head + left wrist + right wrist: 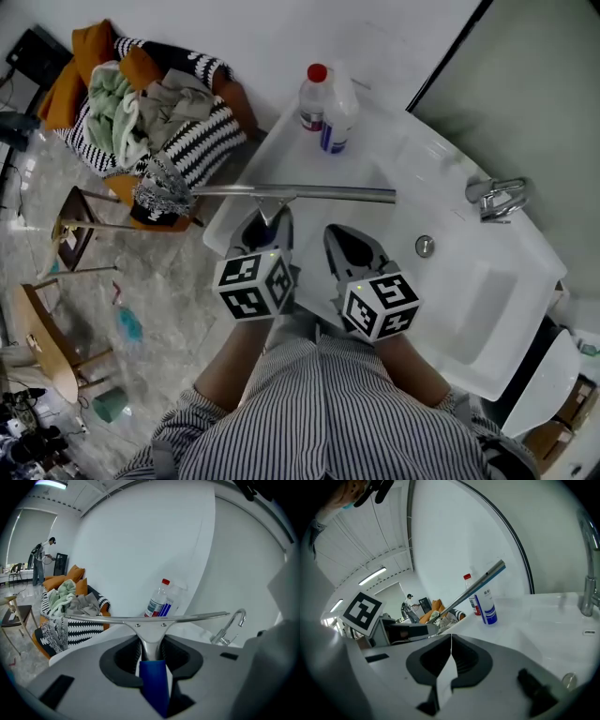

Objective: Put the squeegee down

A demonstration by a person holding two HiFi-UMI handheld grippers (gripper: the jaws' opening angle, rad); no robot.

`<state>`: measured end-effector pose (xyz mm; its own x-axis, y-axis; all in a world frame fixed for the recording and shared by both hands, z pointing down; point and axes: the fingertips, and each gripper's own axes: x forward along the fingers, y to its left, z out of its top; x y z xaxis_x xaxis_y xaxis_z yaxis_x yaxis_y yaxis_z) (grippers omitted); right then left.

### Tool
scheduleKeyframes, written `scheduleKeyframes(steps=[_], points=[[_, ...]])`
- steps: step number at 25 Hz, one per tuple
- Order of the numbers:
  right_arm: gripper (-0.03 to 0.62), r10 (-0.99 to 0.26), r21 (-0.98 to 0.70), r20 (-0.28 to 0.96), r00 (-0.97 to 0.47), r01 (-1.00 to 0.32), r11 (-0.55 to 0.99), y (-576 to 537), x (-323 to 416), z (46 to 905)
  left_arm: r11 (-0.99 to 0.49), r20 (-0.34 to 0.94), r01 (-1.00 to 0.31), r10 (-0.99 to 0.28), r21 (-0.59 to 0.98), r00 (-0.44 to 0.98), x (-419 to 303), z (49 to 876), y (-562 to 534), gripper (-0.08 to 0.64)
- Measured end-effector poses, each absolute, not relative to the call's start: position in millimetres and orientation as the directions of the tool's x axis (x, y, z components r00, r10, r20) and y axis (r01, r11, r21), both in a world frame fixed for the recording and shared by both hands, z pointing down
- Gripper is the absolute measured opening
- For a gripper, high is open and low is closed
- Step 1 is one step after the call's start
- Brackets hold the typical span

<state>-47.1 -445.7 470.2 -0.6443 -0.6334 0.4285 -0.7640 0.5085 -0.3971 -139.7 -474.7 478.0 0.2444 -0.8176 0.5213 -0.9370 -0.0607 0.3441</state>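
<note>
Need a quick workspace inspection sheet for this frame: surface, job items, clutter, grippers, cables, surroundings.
Surface: white sink, faucet on its right side.
Job's things: squeegee held above the sink, not yet set down.
Clutter: two bottles upright at the sink's back edge.
Grippers: left gripper fingers shut on the squeegee's blue handle; right gripper shut, empty.
Cables: nothing seen.
Surroundings: armchair piled with laundry; wooden chair on the floor.
</note>
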Motion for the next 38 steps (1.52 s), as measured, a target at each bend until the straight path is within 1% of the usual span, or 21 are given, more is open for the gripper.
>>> scheduleKeyframes(steps=[9, 16, 25, 33, 38], points=[[0.017, -0.618, -0.399, 0.466, -0.634, -0.773, 0.492, -462.4, -47.8, 496.0, -0.076, 0.553, -0.933, -0.787, 0.353, 0.273, -132.2, 504.6, -498.2, 0.135], [0.017, -0.609, -0.396, 0.49, -0.624, -0.782, 0.482, -479.7, -46.1, 513.5, -0.07, 0.562, -0.934, -0.782, 0.352, 0.27, -135.4, 516.3, -520.6, 0.135], [0.017, -0.586, -0.409, 0.519, -0.622, -0.783, 0.469, -490.3, -48.8, 538.1, -0.117, 0.578, -0.948, -0.768, 0.296, 0.275, -131.5, 532.9, -546.4, 0.135], [0.017, -0.578, -0.431, 0.534, -0.617, -0.787, 0.441, -500.3, -43.5, 552.1, -0.118, 0.607, -0.952, -0.746, 0.283, 0.273, -125.9, 551.5, -560.6, 0.135], [0.017, -0.571, -0.444, 0.539, -0.62, -0.784, 0.433, -506.1, -45.9, 559.0, -0.107, 0.631, -0.963, -0.736, 0.247, 0.244, -127.1, 562.1, -567.6, 0.135]])
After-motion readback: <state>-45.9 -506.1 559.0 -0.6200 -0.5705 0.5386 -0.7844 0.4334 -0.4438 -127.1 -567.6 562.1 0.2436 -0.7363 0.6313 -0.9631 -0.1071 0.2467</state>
